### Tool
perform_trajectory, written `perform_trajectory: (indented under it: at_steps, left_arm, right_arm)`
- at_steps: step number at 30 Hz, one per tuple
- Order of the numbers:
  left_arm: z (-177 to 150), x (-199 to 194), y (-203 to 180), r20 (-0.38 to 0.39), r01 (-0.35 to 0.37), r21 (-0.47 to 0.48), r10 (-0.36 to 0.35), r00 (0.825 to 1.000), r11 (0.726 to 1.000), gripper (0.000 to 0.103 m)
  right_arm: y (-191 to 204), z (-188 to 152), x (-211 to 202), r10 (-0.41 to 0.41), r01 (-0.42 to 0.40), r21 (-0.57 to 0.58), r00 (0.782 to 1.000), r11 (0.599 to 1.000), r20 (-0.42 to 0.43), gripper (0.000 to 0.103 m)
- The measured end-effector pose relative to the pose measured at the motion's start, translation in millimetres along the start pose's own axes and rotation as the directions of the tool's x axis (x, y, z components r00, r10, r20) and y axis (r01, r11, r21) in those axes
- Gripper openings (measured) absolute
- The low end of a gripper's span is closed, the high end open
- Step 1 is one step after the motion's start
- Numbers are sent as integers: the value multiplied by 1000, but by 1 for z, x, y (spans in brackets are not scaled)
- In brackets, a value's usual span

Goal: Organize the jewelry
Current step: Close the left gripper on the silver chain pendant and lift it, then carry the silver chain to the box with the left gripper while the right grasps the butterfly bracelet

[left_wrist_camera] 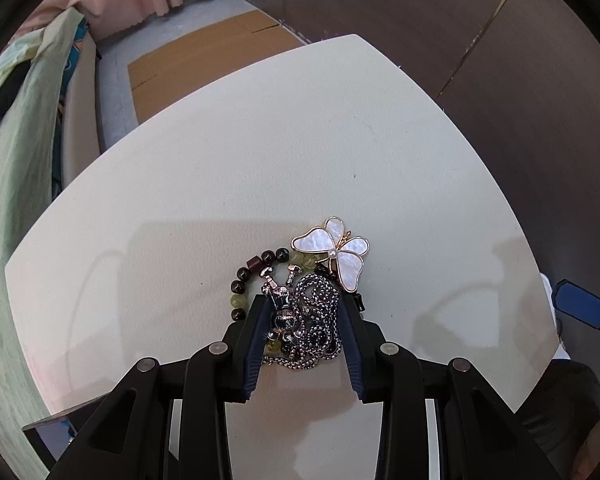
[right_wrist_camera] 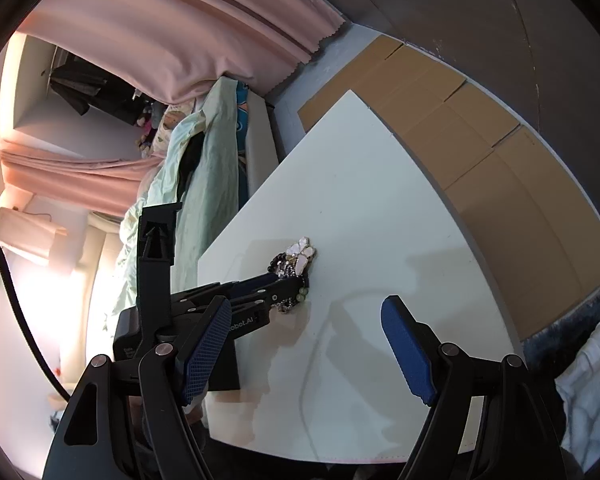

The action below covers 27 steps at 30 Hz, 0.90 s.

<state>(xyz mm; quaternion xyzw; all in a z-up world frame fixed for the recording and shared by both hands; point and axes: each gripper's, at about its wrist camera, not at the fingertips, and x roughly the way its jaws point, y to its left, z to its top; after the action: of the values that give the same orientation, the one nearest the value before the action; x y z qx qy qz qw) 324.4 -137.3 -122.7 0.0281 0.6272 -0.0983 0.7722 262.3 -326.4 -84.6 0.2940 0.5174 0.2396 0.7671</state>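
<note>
The left gripper straddles, jaws parted, a slippery heap of silver box-link chain tangled over a dark-and-green beaded bracelet, with a fragile white shell butterfly brooch at its one o'clock on the white table, best pinched at the chain's bunched middle, while the right gripper hangs wide open and empty

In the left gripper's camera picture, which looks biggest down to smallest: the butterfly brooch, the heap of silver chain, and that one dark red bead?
1. Silver chain, partly hidden by the left gripper, so this is unsure.
2. Butterfly brooch, close to the chain in spread.
3. Dark red bead, clearly smallest.
</note>
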Motion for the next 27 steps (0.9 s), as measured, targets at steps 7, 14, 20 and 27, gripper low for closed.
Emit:
perform_trajectory:
  at_steps: [7, 14, 20, 27]
  left_arm:
    - [-4, -5, -1, -4, -9, 8, 9, 1000, 1000, 17]
    - [-9, -40, 7, 60, 13, 0, -13, 998, 1000, 17]
    - [-13, -78, 17, 132, 18, 4, -19, 991, 1000, 17]
    - [-22, -130, 27, 225, 7, 1, -7, 974, 1000, 17]
  right_arm:
    - [4, -1, 4, -21, 21, -6, 1000, 1000, -9, 79]
    - [5, -2, 10, -33, 33, -7, 999, 999, -14, 79]
    - [13, -4, 18, -45, 44, -28, 999, 999, -21, 79]
    - [21, -3, 32, -64, 63, -44, 998, 997, -29, 78]
